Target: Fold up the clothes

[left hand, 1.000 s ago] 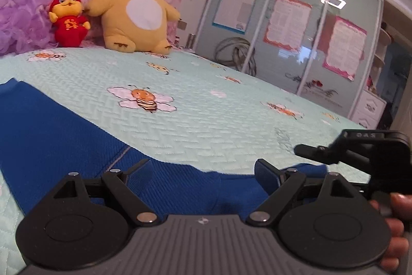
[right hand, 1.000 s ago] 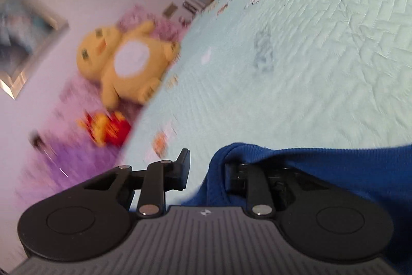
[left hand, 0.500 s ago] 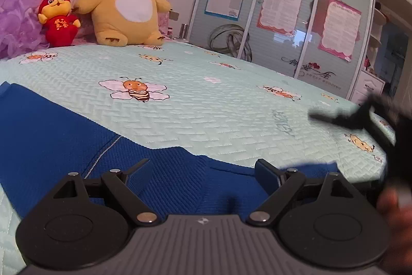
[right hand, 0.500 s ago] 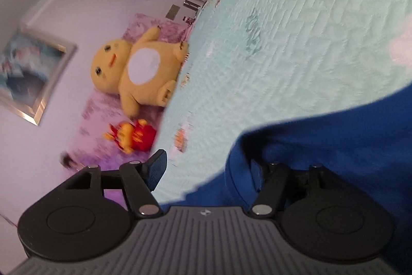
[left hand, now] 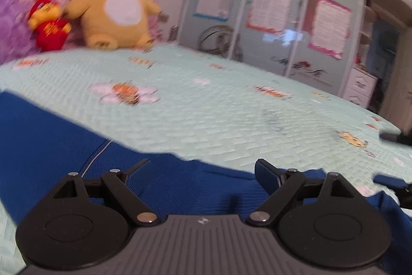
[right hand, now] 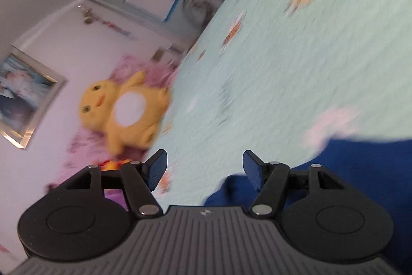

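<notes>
On my left wrist feed, the left gripper (left hand: pixel 202 169) has its fingers (left hand: pixel 266 173) spread wide apart with nothing between them, and it sits low over the dark blue knitted garment (left hand: pixel 51 141). That garment lies flat on the pale mint quilted bedspread with bee prints (left hand: pixel 219 110), running from the left edge of the view across the foreground under the gripper to the lower right. A thin pale seam line (left hand: pixel 96 155) runs along the cloth just ahead of the left finger.

On my right wrist feed, the right gripper (right hand: pixel 202 168) also has its fingers (right hand: pixel 251 169) well apart and holds nothing. A rumpled edge of the blue garment (right hand: pixel 360 166) lies under and beside the right finger, in the lower right of that view, resting on the bedspread (right hand: pixel 296 63). The feed is tilted and smeared, so I cannot tell whether that finger touches the cloth.

At the head of the bed sits a large yellow plush toy with a white belly (left hand: pixel 116 4), with a small red and yellow plush toy (left hand: pixel 49 22) just beside it. Behind the bed stands a wardrobe with glass sliding doors carrying pink-edged posters (left hand: pixel 273 9). The right gripper's dark tips (left hand: pixel 394 137) show at the right edge of the left feed.
</notes>
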`<state>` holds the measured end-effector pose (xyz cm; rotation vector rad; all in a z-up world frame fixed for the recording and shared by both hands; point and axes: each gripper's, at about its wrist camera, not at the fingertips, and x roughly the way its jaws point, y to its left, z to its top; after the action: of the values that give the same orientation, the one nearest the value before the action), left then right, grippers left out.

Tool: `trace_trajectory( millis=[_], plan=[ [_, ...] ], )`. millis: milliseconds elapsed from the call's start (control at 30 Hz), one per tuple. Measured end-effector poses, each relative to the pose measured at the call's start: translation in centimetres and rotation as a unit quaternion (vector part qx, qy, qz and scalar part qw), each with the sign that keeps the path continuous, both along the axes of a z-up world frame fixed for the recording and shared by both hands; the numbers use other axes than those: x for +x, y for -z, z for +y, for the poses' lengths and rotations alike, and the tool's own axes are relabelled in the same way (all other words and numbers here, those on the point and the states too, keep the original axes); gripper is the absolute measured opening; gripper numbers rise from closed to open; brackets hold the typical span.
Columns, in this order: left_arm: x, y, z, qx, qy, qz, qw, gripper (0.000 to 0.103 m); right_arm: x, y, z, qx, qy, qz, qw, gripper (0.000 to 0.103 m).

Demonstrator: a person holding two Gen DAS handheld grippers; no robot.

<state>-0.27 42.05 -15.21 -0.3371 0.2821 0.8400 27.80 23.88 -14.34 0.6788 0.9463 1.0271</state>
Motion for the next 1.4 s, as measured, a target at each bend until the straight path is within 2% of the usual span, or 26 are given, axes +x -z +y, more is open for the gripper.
trace_trajectory(
  millis=[133,200,233,267,300,367,433,500,567,633,700,833,900,967,1033,1067,1100,1133,1167,1200,1233,1267,1300,1333,1367,1400],
  plan=[
    [1.0,-0.3,-2.1,0.050,0.075,0.006,0.9959,0.094,-1.5,1.0,-4.1,-0.079,0.032,-0.038,0.996,0.065],
    [1.7,-0.2,-2.9,0.064,0.106,0.022,0.9921,0.094,-2.2,1.9,-6.1,-0.124,0.085,-0.066,0.986,0.048],
    [2.0,0.0,-2.9,0.065,0.107,0.033,0.9916,0.094,-2.3,2.4,-7.2,-0.117,0.111,-0.071,0.984,0.036],
    [2.0,0.1,-2.4,0.055,0.095,0.036,0.9933,0.094,-2.4,2.8,-8.2,-0.108,0.136,-0.076,0.982,0.034],
    [1.9,0.3,-1.8,0.044,0.083,0.039,0.9949,0.094,-2.7,3.2,-9.2,-0.090,0.157,-0.074,0.981,0.035],
    [1.8,0.7,-0.7,0.022,0.058,0.044,0.9971,0.094,-4.2,2.4,-9.5,-0.098,0.191,-0.116,0.970,0.055],
    [1.5,1.1,1.1,-0.012,0.031,0.043,0.9985,0.094,-5.6,1.6,-8.8,-0.107,0.165,-0.172,0.965,0.062],
    [1.2,1.5,2.4,-0.044,0.017,0.040,0.9981,0.093,-6.2,1.2,-7.6,-0.148,0.141,-0.182,0.962,0.062],
    [1.3,1.5,2.3,-0.040,0.015,0.040,0.9983,0.092,-6.4,1.3,-7.6,-0.213,0.159,-0.176,0.948,0.061],
    [1.4,1.0,1.3,-0.013,0.026,0.037,0.9989,0.092,-6.2,1.5,-9.8,-0.244,0.197,-0.166,0.935,0.058],
    [1.3,0.4,-0.3,0.028,0.045,0.026,0.9982,0.093,-6.7,1.7,-11.7,-0.246,0.225,-0.174,0.927,0.055],
    [1.5,-0.3,-4.2,0.114,0.115,0.013,0.9868,0.094,-7.8,2.0,-15.5,-0.249,0.278,-0.189,0.908,0.057],
    [1.8,-0.4,-6.0,0.149,0.156,0.017,0.9762,0.098,-8.6,2.2,-14.3,-0.232,0.242,-0.209,0.919,0.057],
    [2.8,0.0,-6.6,0.154,0.177,0.044,0.9712,0.100,-8.2,2.5,-12.6,-0.252,0.212,-0.219,0.919,0.060],
    [4.2,0.5,-6.4,0.135,0.172,0.088,0.9718,0.100,-7.9,2.8,-11.0,-0.271,0.182,-0.229,0.917,0.060],
    [4.6,0.7,-5.9,0.117,0.168,0.102,0.9735,0.100,-7.7,3.0,-10.3,-0.279,0.171,-0.233,0.916,0.056],
    [4.7,0.8,-5.2,0.099,0.162,0.106,0.9761,0.100,-7.1,2.9,-11.8,-0.269,0.207,-0.219,0.915,0.048],
    [4.5,0.8,-4.5,0.080,0.154,0.099,0.9798,0.100,-6.6,2.9,-13.3,-0.261,0.245,-0.204,0.911,0.018],
    [4.2,0.8,-3.9,0.063,0.145,0.091,0.9831,0.100,-6.3,2.7,-14.8,-0.286,0.301,-0.192,0.889,0.014],
    [3.9,0.8,-3.3,0.047,0.136,0.083,0.9861,0.100,-6.3,2.5,-16.1,-0.309,0.356,-0.181,0.863,0.016],
    [3.6,0.8,-2.7,0.031,0.127,0.075,0.9886,0.098,-6.9,2.2,-16.9,-0.288,0.372,-0.192,0.861,0.016],
    [3.2,0.7,-2.4,0.022,0.124,0.065,0.9899,0.090,-7.5,2.0,-17.7,-0.268,0.385,-0.204,0.859,0.016],
    [2.8,0.5,-2.6,0.021,0.142,0.045,0.9886,0.069,-8.9,1.6,-16.4,-0.258,0.356,-0.241,0.866,0.016],
    [2.3,0.2,-2.8,0.021,0.161,0.025,0.9865,0.060,-10.2,1.3,-15.1,-0.246,0.326,-0.276,0.870,0.016],
    [2.2,-0.1,-3.4,0.026,0.192,0.015,0.9809,0.044,-11.5,0.9,-13.8,-0.235,0.292,-0.311,0.873,0.018],
    [2.6,-0.2,-4.2,0.021,0.237,0.020,0.9710,0.032,-12.8,0.9,-11.6,-0.226,0.221,-0.338,0.886,0.020]
  ],
)
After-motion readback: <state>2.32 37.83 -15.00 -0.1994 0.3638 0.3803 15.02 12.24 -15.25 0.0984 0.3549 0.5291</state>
